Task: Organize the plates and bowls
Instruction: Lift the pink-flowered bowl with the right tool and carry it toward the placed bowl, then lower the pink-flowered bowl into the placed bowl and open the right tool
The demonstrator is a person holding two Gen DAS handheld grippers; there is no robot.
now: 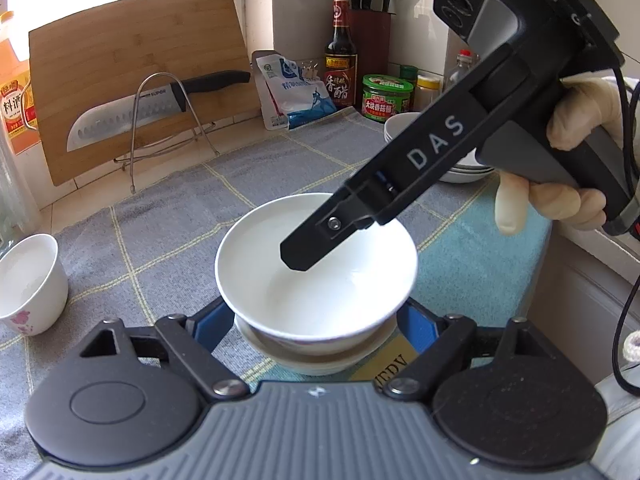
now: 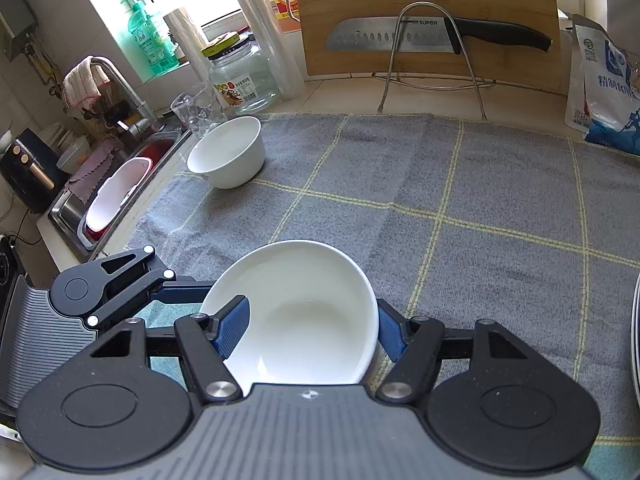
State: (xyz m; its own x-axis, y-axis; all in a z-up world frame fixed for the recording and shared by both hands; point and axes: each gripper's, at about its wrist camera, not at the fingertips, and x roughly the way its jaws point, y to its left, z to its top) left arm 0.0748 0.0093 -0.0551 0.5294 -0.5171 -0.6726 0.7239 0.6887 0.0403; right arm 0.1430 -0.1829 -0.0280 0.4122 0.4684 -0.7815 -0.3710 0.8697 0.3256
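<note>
A white bowl (image 1: 316, 264) sits nested on, or just above, a lower white bowl (image 1: 316, 360) on the grey checked cloth (image 1: 168, 216). My right gripper (image 2: 312, 332) is shut on the upper bowl (image 2: 304, 320): the left blue pad (image 2: 234, 328) is inside it and the right pad (image 2: 390, 336) is outside its wall. In the left wrist view the right gripper (image 1: 304, 248) reaches in from the upper right, held by a gloved hand (image 1: 580, 120). My left gripper (image 1: 316, 312) has its blue fingers (image 1: 212, 320) against both sides of the lower bowl. Another white bowl with a pink flower (image 1: 28, 280) stands at the left.
Stacked white dishes (image 1: 468, 172) stand at the right behind the right gripper. A cutting board (image 1: 136, 80), a knife (image 1: 160, 108) on a wire rack, bottles (image 1: 340, 56) and jars line the back wall. The sink (image 2: 116, 192) lies beyond the cloth's left edge.
</note>
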